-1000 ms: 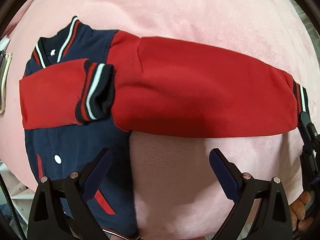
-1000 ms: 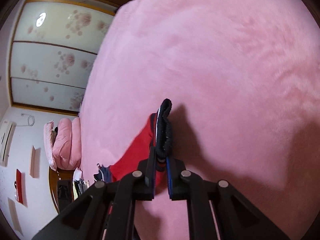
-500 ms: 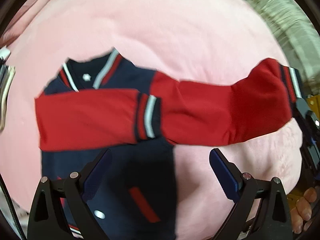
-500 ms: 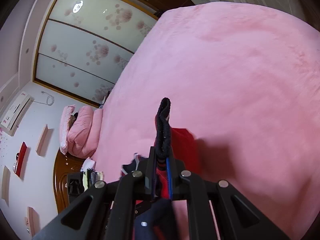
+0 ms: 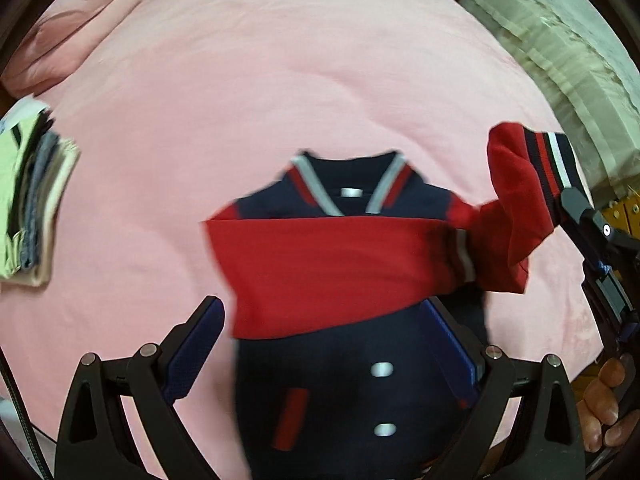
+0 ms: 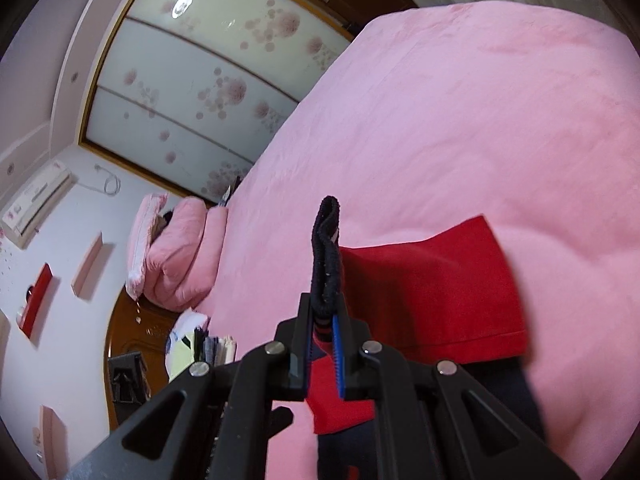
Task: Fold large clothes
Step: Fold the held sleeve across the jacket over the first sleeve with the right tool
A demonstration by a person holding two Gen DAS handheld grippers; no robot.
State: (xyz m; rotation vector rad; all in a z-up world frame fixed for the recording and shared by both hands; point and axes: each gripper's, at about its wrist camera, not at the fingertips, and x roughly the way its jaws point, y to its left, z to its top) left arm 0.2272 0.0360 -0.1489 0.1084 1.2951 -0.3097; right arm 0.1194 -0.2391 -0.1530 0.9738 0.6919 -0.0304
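In the left wrist view, the left gripper (image 5: 320, 344) hangs over the jacket (image 5: 352, 380) with its jaws spread wide and nothing between the blue pads. The navy jacket lies flat on the pink bed cover (image 5: 280, 80), collar toward the far edge of the bed, its lower part reaching the near edge. One red sleeve (image 5: 332, 268) lies folded across the chest. The other red sleeve is lifted off the bed at the jacket's right side, and its striped cuff (image 5: 548, 168) is pinched by the right gripper (image 5: 570, 196), with fingers of the right hand (image 5: 604, 404) visible beneath. A stack of folded clothes (image 5: 32, 208) sits at the bed's left edge, and a pink pillow (image 5: 64, 28) lies at its far left corner.

In the right wrist view, the right gripper (image 6: 323, 344) is clamped on the dark ribbed cuff (image 6: 326, 256), which stands up out of the closed jaws. The red sleeve (image 6: 432, 288) drapes below and to the right, over the pink bed cover (image 6: 460, 120). The pink pillow (image 6: 176, 260) and the stack of folded clothes (image 6: 200, 352) lie toward the bed's far end, by a wooden headboard (image 6: 128, 328).
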